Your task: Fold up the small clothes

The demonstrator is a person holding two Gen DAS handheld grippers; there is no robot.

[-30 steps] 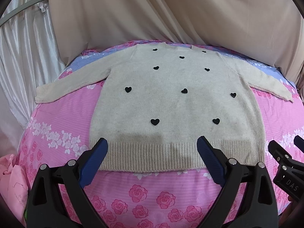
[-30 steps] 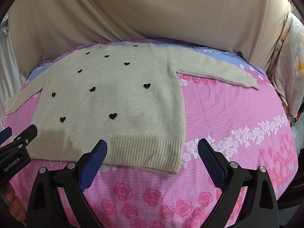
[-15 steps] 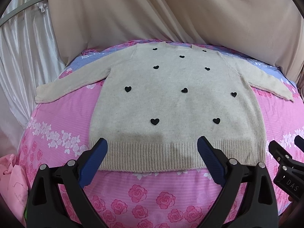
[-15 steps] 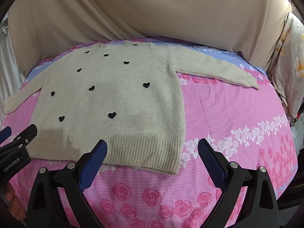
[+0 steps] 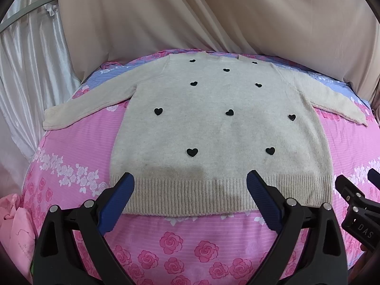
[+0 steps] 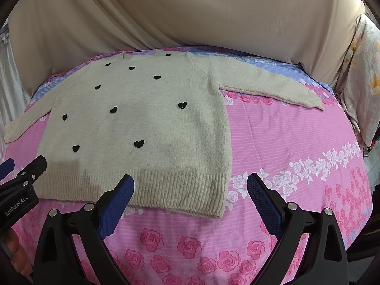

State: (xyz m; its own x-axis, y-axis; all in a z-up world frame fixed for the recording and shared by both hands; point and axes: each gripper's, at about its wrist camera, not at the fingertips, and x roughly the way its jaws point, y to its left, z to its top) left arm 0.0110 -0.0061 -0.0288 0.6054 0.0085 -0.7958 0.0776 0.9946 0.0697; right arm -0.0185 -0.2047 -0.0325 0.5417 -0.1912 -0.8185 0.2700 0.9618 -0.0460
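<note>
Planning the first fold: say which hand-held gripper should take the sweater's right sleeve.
Right. The right hand-held gripper hangs open over the hem corner on that side, sleeve stretched ahead. The left hand-held gripper sits over the sweater hem's middle, farther off.

White lettering "GenRobot.AI" stands on the black body of the left tongs, seen at the near left of the right wrist view. In the left wrist view, the right tongs at the near right bear "DAS".

Cream sweater w/ black hearts, flat on pink floral sheet; left gripper (jaws apart) over hem
</note>
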